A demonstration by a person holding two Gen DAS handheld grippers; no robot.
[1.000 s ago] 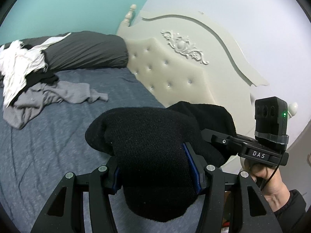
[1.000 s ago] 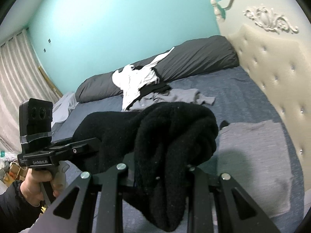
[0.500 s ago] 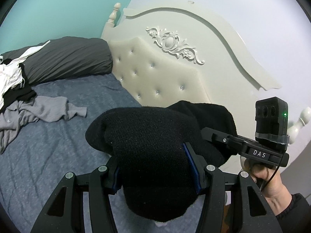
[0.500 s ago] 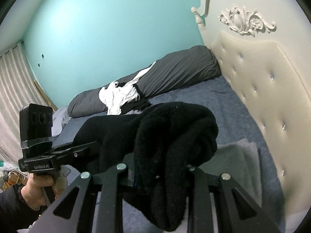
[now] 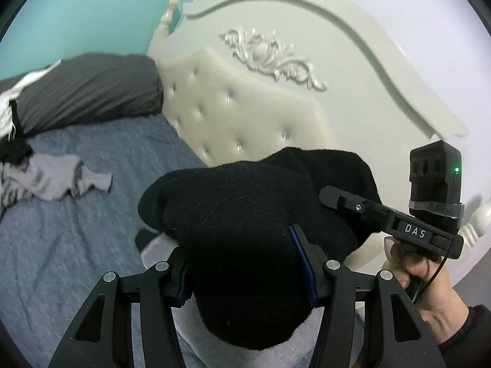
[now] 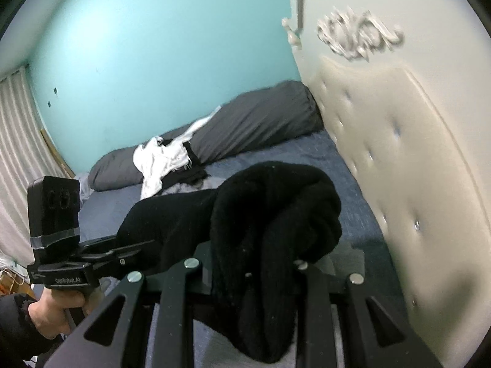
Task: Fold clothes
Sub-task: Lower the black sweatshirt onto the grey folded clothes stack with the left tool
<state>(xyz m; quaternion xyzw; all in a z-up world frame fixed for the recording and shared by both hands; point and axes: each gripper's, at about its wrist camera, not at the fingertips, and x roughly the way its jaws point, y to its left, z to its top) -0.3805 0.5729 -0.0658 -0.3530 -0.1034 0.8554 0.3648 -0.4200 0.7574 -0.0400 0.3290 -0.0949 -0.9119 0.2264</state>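
Both grippers hold one black fleece garment in the air above the grey-blue bed sheet, near the cream tufted headboard. The left gripper has its jaws closed partway, clamped on a thick bunch of the fleece; the right gripper pinches another bunch in the same way. A flat grey cloth lies directly below. By judgement, the bundle is being carried to a laying spot; doing this well means keeping both grips level and firm so no fold slips loose. Crumpled clothes sit against the dark pillows. Readable writing: "DAS" on the right gripper, "GenRobot.AI" on the left gripper.
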